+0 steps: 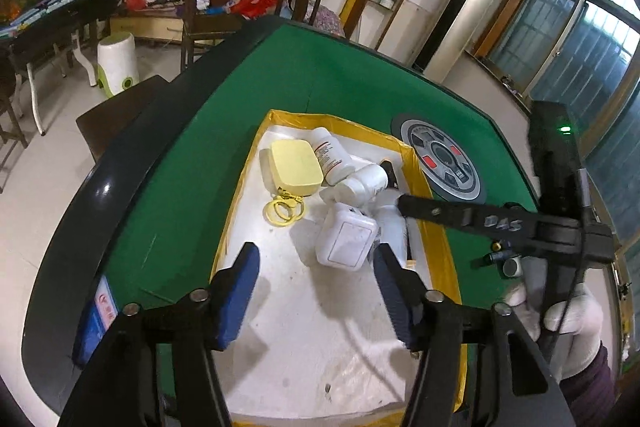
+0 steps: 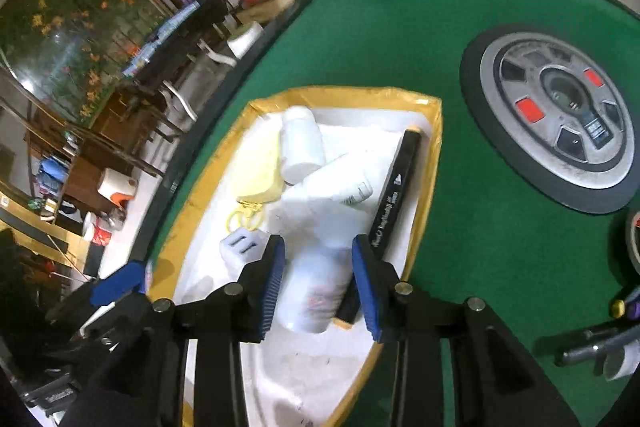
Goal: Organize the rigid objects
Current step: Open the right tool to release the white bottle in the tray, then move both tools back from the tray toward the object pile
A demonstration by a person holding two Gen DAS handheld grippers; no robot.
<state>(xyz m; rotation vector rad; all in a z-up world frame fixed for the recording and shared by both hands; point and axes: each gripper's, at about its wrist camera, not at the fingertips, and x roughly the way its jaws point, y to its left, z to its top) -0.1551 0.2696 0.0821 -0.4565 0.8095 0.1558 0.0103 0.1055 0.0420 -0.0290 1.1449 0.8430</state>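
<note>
A white tray with a yellow rim (image 1: 436, 223) (image 2: 424, 187) sits on the green table. Piled at its far end are a yellow case (image 1: 296, 167) (image 2: 258, 167), yellow rings (image 1: 282, 211), white bottles (image 1: 332, 155) (image 2: 302, 143), a white plug adapter (image 1: 346, 237) (image 2: 244, 245) and a black marker (image 2: 396, 187). My left gripper (image 1: 316, 251) is open and holds nothing, hovering over the tray's bare floor just short of the adapter. My right gripper (image 2: 318, 241) (image 1: 402, 203) points down at the tray's right side. Another white bottle (image 2: 316, 287) lies between its blue pads, with a gap on the right.
A round grey control panel (image 1: 444, 159) (image 2: 560, 123) is set into the table right of the tray. Pens and small items (image 2: 600, 343) lie at the near right. A gloved hand (image 1: 568, 311) holds the right gripper. A blue card (image 1: 98, 315) sits on the table's left edge.
</note>
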